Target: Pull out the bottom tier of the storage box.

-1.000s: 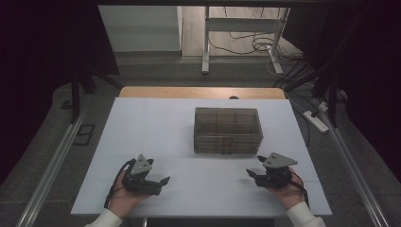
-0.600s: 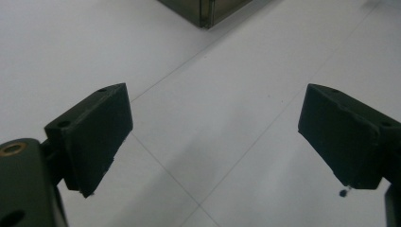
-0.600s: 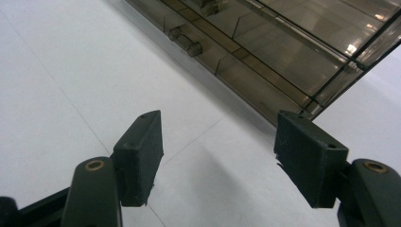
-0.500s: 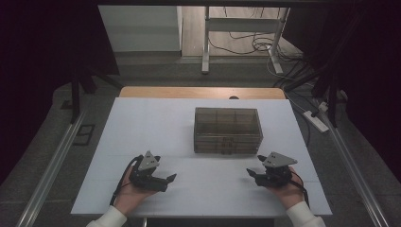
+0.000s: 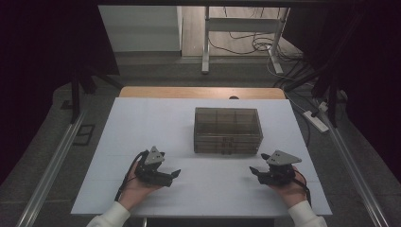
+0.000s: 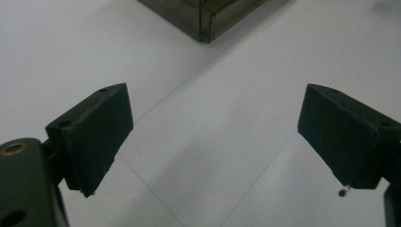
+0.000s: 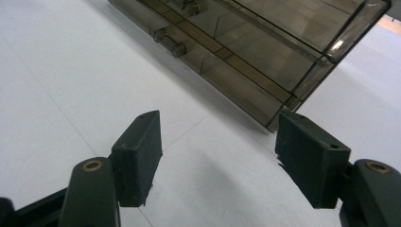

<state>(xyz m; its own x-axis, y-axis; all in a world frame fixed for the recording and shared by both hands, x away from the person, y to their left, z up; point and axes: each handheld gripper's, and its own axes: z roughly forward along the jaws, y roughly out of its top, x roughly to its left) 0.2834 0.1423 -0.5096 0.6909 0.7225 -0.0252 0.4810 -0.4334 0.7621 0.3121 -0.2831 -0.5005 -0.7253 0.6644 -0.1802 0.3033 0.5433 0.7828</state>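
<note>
A smoky clear plastic drawer box (image 5: 227,130) stands near the middle of the white table (image 5: 142,123); small round knobs (image 7: 172,46) show on its drawer fronts. My left gripper (image 5: 176,174) rests low at the front left, jaws wide apart and empty, aimed right. Its own view has the box's corner (image 6: 204,19) at the top. My right gripper (image 5: 253,171) sits at the front right, open and empty, pointing left, just short of the box's near right corner (image 7: 279,120).
A wooden strip (image 5: 198,92) edges the table's far side. Metal rails (image 5: 52,165) run along both sides. A desk frame (image 5: 206,38), cables (image 5: 250,45) and a power strip (image 5: 315,121) lie on the floor beyond.
My left gripper has shifted right and a little forward along the table front. The right gripper has stayed in place.
</note>
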